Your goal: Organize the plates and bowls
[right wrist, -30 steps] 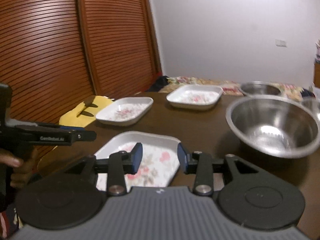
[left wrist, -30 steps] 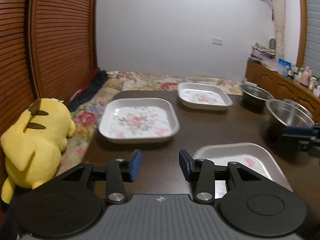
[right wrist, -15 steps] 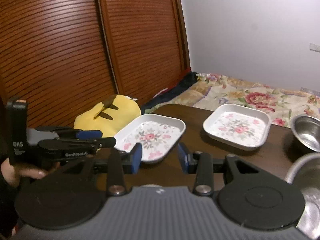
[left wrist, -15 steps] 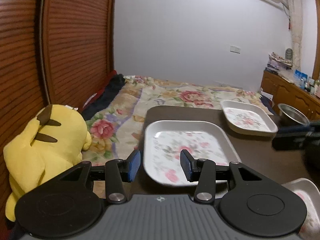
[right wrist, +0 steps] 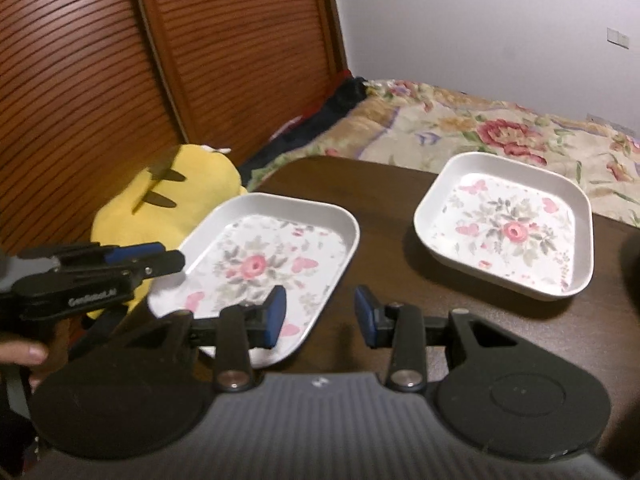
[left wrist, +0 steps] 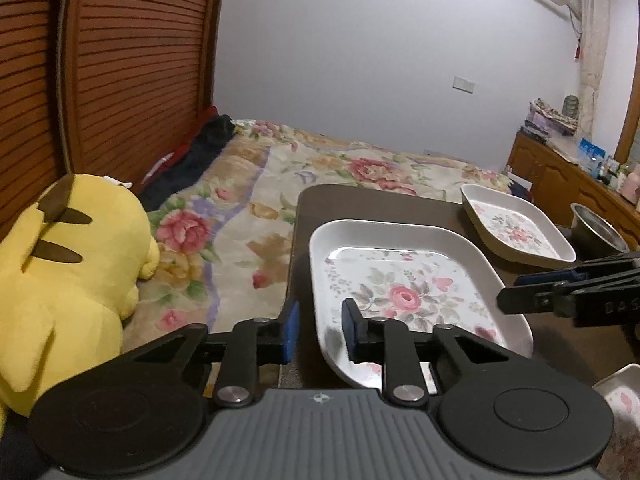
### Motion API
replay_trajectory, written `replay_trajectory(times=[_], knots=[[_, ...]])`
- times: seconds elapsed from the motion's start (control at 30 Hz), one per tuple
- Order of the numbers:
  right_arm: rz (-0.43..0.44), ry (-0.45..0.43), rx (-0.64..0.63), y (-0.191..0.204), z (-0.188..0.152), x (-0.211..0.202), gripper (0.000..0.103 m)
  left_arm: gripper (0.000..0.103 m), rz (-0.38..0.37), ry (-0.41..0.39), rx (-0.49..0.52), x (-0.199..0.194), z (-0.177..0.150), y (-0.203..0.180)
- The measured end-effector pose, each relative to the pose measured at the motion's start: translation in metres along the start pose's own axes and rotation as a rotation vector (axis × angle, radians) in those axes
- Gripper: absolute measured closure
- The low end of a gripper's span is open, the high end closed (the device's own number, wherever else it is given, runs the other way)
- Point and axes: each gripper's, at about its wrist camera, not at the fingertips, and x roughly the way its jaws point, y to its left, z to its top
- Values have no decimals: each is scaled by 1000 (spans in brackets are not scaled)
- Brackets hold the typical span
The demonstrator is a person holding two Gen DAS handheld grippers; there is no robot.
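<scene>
Floral plate (left wrist: 404,296) is set at the left edge of the dark table (left wrist: 360,204), with the left gripper (left wrist: 318,330) parted wide astride its near left rim, one pad outside and one over the dish, nothing yet clamped. A second floral plate (right wrist: 508,226) is placed well apart toward the far side. The right gripper (right wrist: 320,314) is held spread above bare tabletop, beside the first plate. A yellow plush toy (left wrist: 68,264) is seen on the flowered bedspread (left wrist: 256,200).
</scene>
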Motion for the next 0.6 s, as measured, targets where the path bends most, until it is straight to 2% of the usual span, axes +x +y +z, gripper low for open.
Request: replay_trajectory(times=[0.3, 0.6], knots=[[-15, 45, -2, 3, 3, 15, 75, 89, -19, 28, -8, 9, 2, 1], [-15, 55, 18, -1, 4, 22, 81, 90, -6, 37, 4, 12, 2, -1]])
